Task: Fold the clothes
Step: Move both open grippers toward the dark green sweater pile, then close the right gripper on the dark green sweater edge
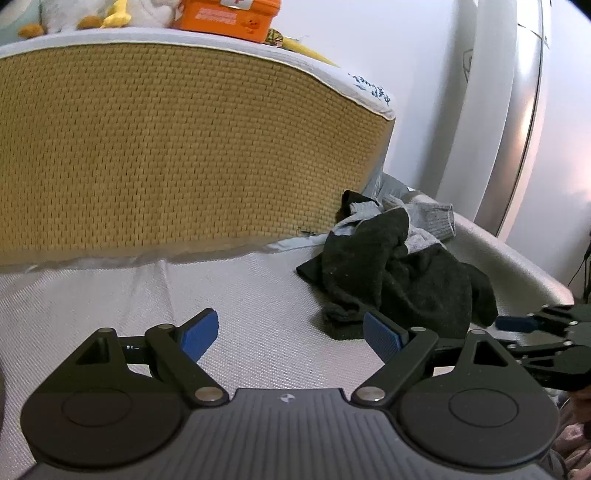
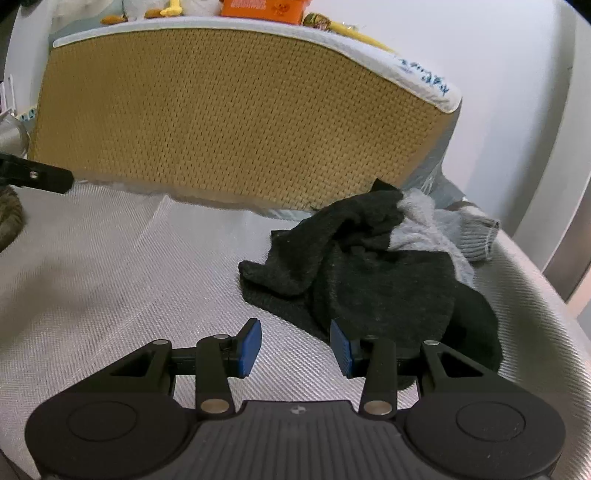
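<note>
A: Where are the clothes sitting?

B: A crumpled pile of dark socks (image 2: 369, 273) is lying on the pale woven bed surface (image 2: 129, 266), toward the right, just in front of the yellow mesh side of a mattress (image 2: 229, 122) that is standing on edge. A grey sock (image 2: 476, 232) is poking out at the back of the pile, touching the dark ones.

A: And the left gripper (image 1: 290, 336)?

B: Its blue pads are standing wide apart with nothing between them (only bare bed surface showing in the gap). Its right pad (image 1: 382, 338) is overlapping the near edge of the dark pile in the left wrist view; whether it is touching the cloth, I cannot tell.

A: The right gripper (image 2: 295, 349)?

B: Partly spread, about half as wide, and also holding nothing. Its right pad is sitting against the front edge of the dark socks in view, its left pad over bare bed.

A: Anything else around?

B: An orange box (image 1: 227, 16) and plush toys (image 1: 92, 14) are resting on top of the mattress.
</note>
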Tool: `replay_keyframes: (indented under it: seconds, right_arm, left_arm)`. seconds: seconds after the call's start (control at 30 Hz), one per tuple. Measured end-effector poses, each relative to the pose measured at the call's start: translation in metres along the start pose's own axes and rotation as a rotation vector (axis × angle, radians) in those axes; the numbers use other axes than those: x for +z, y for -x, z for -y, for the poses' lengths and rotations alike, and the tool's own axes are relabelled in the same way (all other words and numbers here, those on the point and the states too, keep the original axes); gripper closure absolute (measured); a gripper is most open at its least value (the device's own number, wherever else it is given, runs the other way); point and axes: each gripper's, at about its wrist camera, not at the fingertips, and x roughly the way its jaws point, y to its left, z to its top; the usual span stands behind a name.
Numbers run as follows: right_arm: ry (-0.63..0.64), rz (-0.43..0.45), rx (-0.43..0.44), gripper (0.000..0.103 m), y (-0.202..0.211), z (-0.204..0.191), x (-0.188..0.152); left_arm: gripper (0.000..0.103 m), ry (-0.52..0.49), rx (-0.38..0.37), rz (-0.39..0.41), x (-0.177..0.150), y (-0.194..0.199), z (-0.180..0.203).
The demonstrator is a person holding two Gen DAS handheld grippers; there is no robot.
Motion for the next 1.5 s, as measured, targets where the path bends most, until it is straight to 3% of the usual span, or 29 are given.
replay_keyframes:
  seconds: [0.5,0.83,0.97,1.17,1.5]
  right_arm:
    - [0.004,-0.099,0.008,0.064,-0.074,-0.017,0.006]
    - [0.196,-0.068,-0.034,0.064,-0.096,-0.036,0.019]
    - [0.255,-0.099,-0.053,0.064,-0.119,-0.040,0.021]
    - [0.315,-0.139,-0.067,0.064,-0.151,-0.045,0.023]
    - [0.405,-0.119,-0.074,0.064,-0.167,-0.056,0.026]
  left_arm:
    - [0.015,0.039,-0.015,-0.014,-0.014,-0.011,-0.025]
    - [0.015,0.035,-0.012,0.001,-0.013,-0.010,-0.025]
    - [0.015,0.049,-0.008,-0.008,-0.015,-0.012,-0.030]
    - [0.015,0.061,-0.002,-0.008,-0.017,-0.013,-0.035]
    - [0.015,0.082,0.007,-0.056,-0.025,-0.027,-0.043]
